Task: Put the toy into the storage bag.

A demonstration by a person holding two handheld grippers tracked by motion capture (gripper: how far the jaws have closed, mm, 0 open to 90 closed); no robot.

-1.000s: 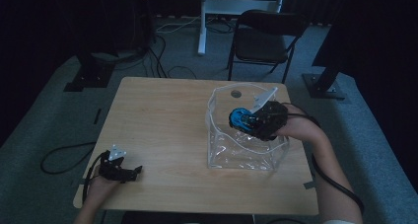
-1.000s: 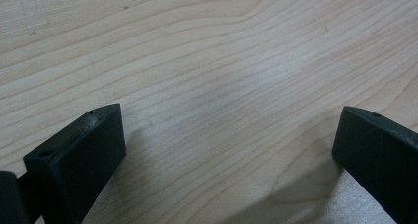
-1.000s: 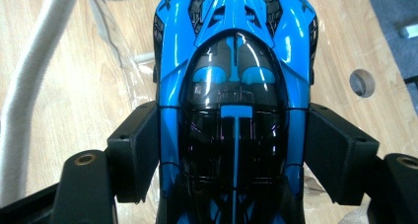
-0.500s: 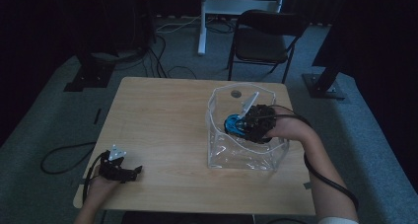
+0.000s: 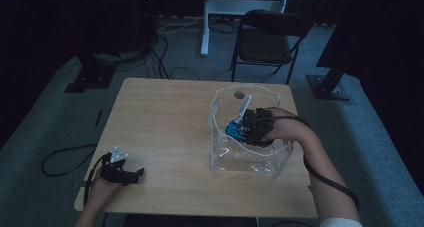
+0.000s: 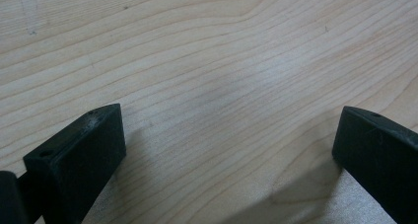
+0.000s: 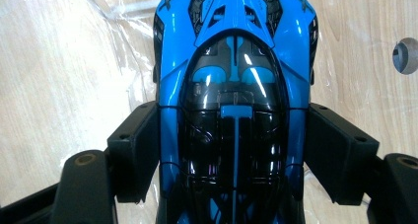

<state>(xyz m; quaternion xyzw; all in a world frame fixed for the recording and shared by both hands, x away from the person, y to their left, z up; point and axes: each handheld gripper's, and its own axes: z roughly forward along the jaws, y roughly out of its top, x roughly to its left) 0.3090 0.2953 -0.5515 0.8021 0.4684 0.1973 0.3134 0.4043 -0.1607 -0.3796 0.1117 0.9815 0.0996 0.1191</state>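
A: What do the right tongs (image 7: 231,150) have?

B: A blue toy car (image 7: 235,86). They are clamped on it, one black pad pressed against each flank, roughly at the middle of the body.

A: Describe the car.

B: Glossy bright blue shell, low and wedge-shaped like a sports car. A dark, shiny cabin runs down its centre, with a thin blue stripe along the middle of the black part. At the far end of the right gripper view there are dark vents cut into the blue bodywork, with thin blue bars between them. The lights above reflect off the dark glazing.

A: Where is it?

B: Inside the clear plastic container (image 5: 218,137), which stands on the right half of the wooden surface (image 5: 165,122). From above, the car (image 5: 234,129) shows as a small blue patch just ahead of the right tongs (image 5: 245,127), within the container's walls. Whether it rests on the bottom or hangs above it, I cannot tell. In the right gripper view, crinkled clear plastic and wood grain lie beneath the car.

A: And the other hand?

B: The left tongs (image 5: 132,174) sit low over the near left corner of the surface, well apart from the container. Their pads stand wide apart with bare wood between them, gripping nothing.
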